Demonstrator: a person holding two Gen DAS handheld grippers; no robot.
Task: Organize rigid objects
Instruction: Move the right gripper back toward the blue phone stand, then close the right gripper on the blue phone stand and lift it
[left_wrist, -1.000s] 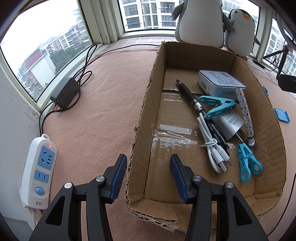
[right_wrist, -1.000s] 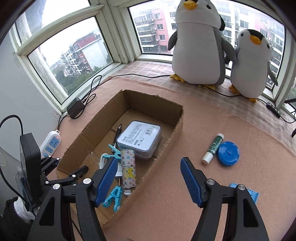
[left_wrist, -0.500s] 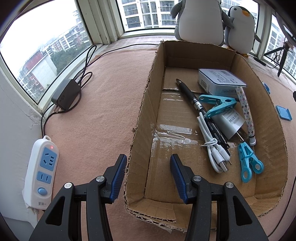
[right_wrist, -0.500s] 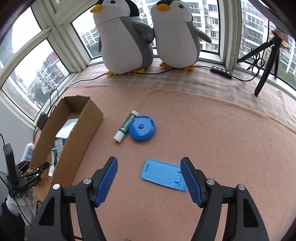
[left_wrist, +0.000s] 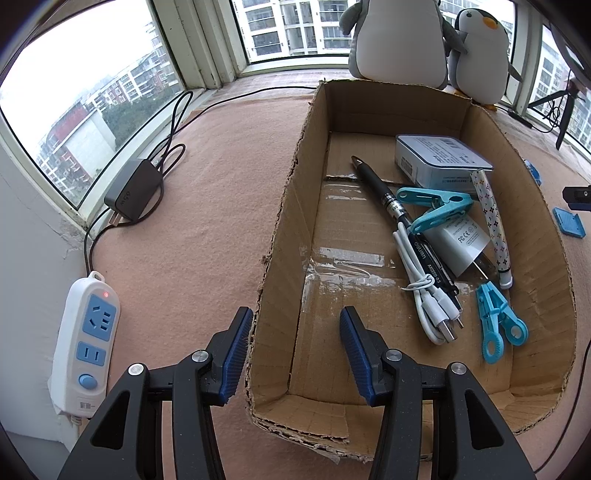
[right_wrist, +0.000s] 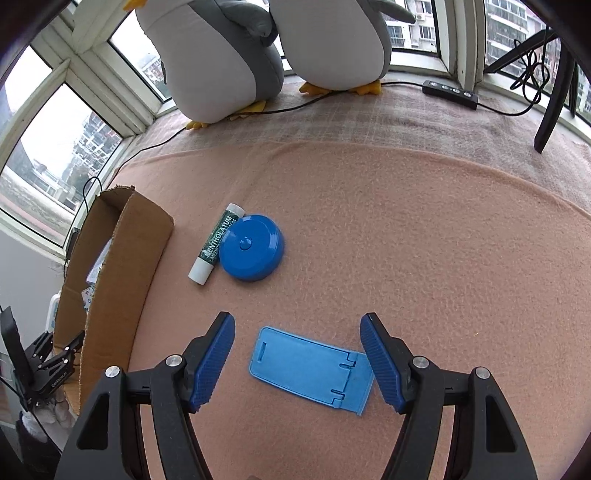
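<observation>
The open cardboard box holds a grey tin, a black pen, a patterned pen, a white charger with its cable, and two teal clips. My left gripper is open and straddles the box's near left wall, its left pad against the cardboard edge. On the pink blanket lies a flat blue phone stand. My right gripper hangs open just over it, one finger off each end. Beyond it a lip balm stick touches a round blue tape measure.
A white power strip and a black adapter with cables lie left of the box by the window. Two plush penguins, a black inline switch and a tripod leg stand at the back. The box is left of the right gripper.
My right gripper has swung from above the box out to the right and down over the blue phone stand. The left gripper and the box have stayed put.
</observation>
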